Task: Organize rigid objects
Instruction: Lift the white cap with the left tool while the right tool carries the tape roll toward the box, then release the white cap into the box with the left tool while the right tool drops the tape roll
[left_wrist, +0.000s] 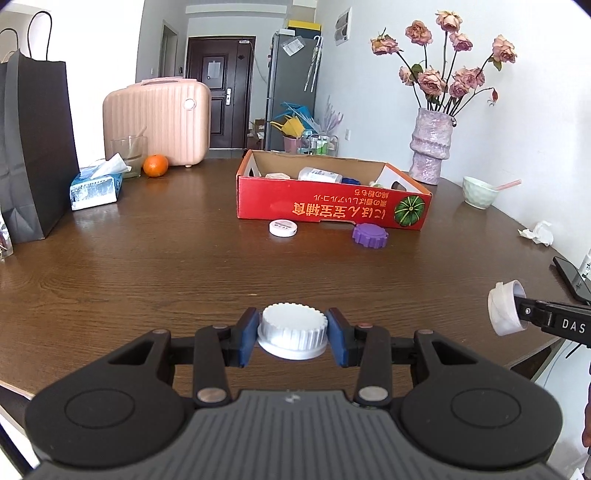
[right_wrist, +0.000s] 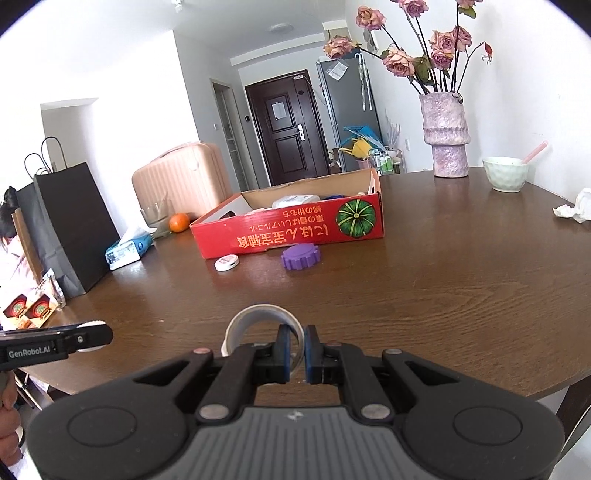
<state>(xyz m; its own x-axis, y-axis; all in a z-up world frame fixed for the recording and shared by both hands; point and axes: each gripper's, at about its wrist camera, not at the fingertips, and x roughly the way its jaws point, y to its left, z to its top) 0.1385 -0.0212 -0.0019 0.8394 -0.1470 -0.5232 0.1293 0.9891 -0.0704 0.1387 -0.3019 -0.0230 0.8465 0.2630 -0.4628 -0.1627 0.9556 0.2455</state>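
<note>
Counter (left_wrist: 184, 266): dark brown wood, rounded edge, carries everything below.
Suitcase (left_wrist: 159, 118): pink, ribbed, standing at the far side of the counter.
Paper bag (left_wrist: 33, 147): black, upright at the left edge.
Red box (left_wrist: 332, 206): open cardboard tray with a pumpkin picture on its front wall, near the middle of the counter; a white container and other small items lie inside.
Vase (left_wrist: 430, 147): pale purple, holding dried roses, right of the red box.
Bowl (left_wrist: 478, 192): pale green, near the vase.
Purple cap (left_wrist: 370, 235): ridged, on the counter just in front of the red box.
White disc (left_wrist: 283, 227): flat, just left of the purple cap.
Left gripper (left_wrist: 291, 336): fingers clamped on a white ribbed cap (left_wrist: 291, 330), held above the near part of the counter.
Right gripper (right_wrist: 297, 354): fingers pinched tight on the wall of a white tape ring (right_wrist: 255, 317), also above the near edge of the counter.
</note>
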